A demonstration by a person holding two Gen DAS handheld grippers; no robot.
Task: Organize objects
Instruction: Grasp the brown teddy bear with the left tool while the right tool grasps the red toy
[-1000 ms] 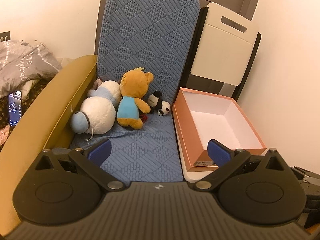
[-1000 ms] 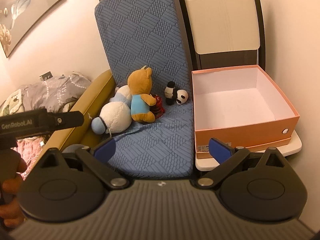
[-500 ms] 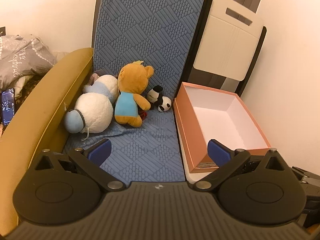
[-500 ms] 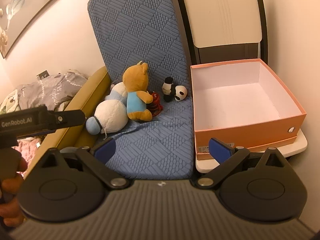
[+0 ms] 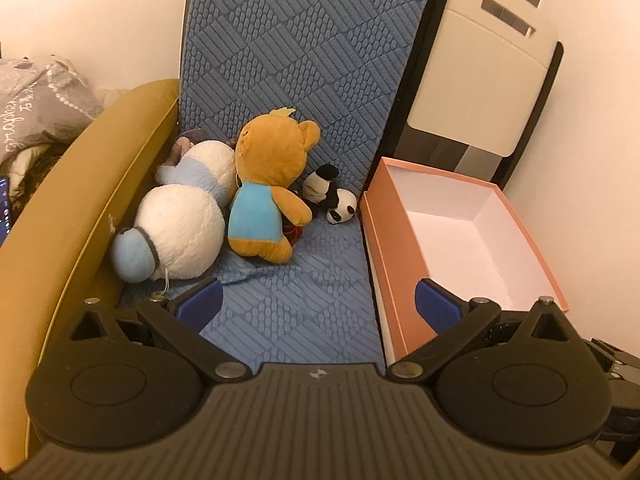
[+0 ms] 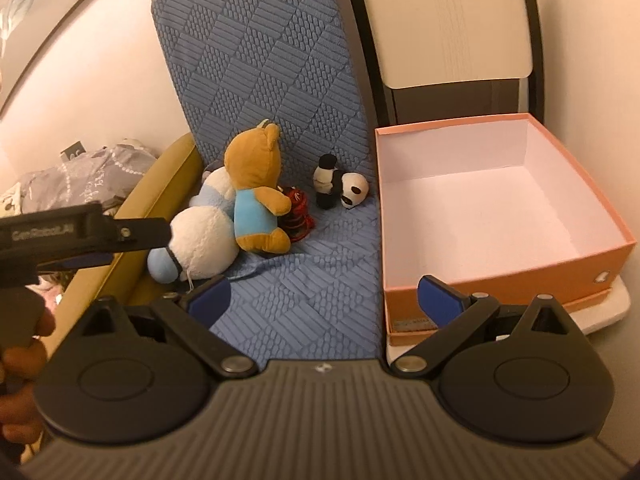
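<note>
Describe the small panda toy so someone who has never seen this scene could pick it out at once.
Start at the blue quilted seat cushion with the open orange box beside it. Three soft toys cluster at the back of the seat; the panda lies apart from the other two, nearest the box. It is the smallest and the only black-and-white one, unlike the brown bear in a blue shirt.

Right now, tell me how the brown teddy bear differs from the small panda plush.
The brown teddy bear is much larger than the small panda plush. The bear is golden brown with a light blue shirt; the panda is black and white. The bear sits upright against the white plush; the panda stands apart, its head bent down toward the seat. Both are soft toys on the blue seat cushion, outside the box.
</note>
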